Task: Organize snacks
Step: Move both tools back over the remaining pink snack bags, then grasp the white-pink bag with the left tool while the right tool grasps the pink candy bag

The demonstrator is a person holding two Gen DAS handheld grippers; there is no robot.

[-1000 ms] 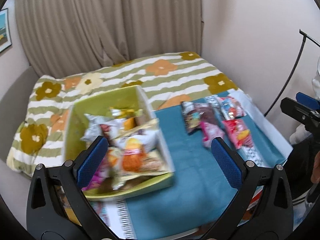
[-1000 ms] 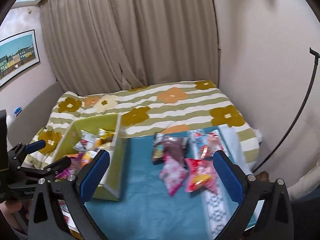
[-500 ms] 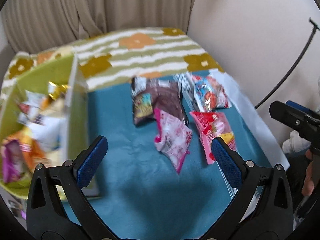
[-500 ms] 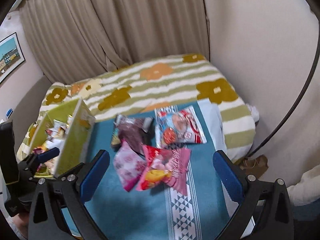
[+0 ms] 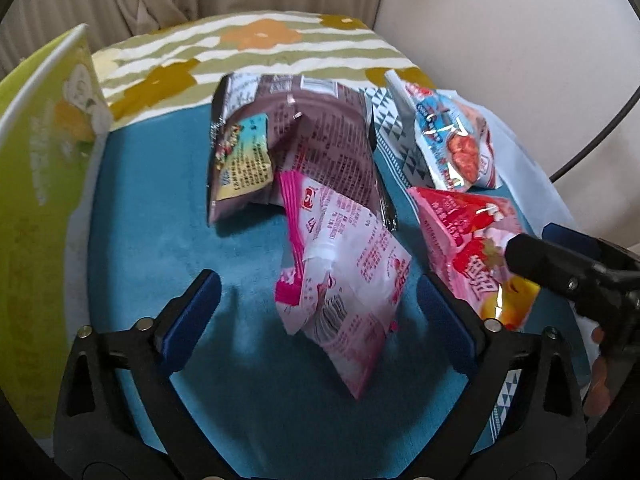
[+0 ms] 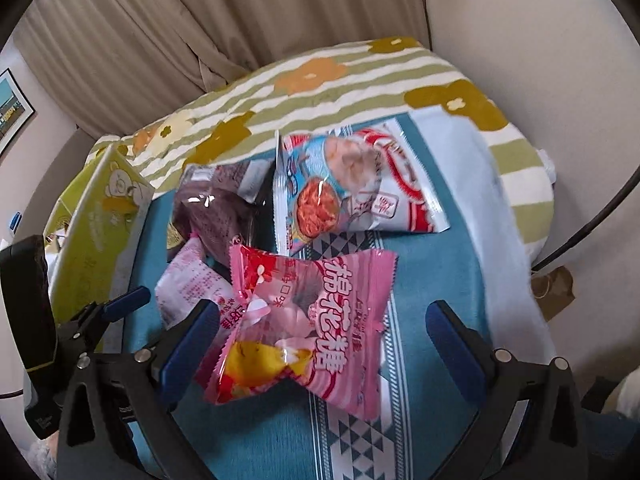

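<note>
Several snack bags lie on a teal cloth (image 5: 152, 208). My left gripper (image 5: 320, 304) is open and empty, low over a white-and-pink bag (image 5: 344, 292). Behind that bag lies a brown bag (image 5: 316, 136), to the right a blue-and-white bag (image 5: 452, 140). My right gripper (image 6: 324, 340) is open and empty, low over a pink marshmallow bag (image 6: 316, 328), which also shows in the left wrist view (image 5: 476, 240). The blue-and-white bag (image 6: 348, 184), the brown bag (image 6: 220, 216) and the white-and-pink bag (image 6: 188, 284) lie beyond it. A green box (image 5: 36, 184) stands at the left.
The cloth lies on a bed with a striped flower blanket (image 6: 320, 80). Curtains (image 6: 200, 20) and a wall close the far side. A black curved rod (image 6: 592, 220) stands at the right. The green box (image 6: 96, 232) stands left of the bags. A brown paper item (image 6: 554, 288) lies beside the bed.
Both grippers have moved away from the green box, rightward and down close over the loose snack bags. Both stay open and empty.
</note>
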